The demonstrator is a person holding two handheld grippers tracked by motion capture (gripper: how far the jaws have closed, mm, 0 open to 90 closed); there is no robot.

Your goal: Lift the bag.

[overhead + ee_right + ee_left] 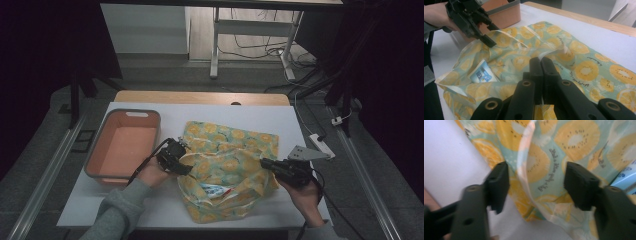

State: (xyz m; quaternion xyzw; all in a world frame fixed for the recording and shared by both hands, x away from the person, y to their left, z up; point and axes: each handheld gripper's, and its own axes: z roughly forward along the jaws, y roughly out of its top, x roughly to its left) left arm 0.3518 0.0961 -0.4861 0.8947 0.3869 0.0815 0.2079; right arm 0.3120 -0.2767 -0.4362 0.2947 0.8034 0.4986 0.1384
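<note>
Left gripper: my left gripper (pixel 535 186) stood with jaws apart, straddling the pale rim of the bag mouth; pads not pressing on it.
Right gripper: my right gripper (pixel 540 62) had its jaws together, pinching the right-hand rim of the bag; I judged it a thin-fabric grip.
Bag: the soft teal plastic bag printed with yellow fruit slices (pixel 227 167) lay crumpled mid-table on the white tabletop (pixel 300 125), mouth towards me, between the two grippers.
Contents: a small white-and-blue packet (pixel 481 73) sat inside the mouth, near the left gripper.
Bin: the salmon rectangular plastic bin (pixel 122 145) stood just left of the left gripper.
Risk 1: I judged the rim could slide out as the left jaws close, since the film is slack.
Risk 2: a hard pull might tip the packet out.
</note>
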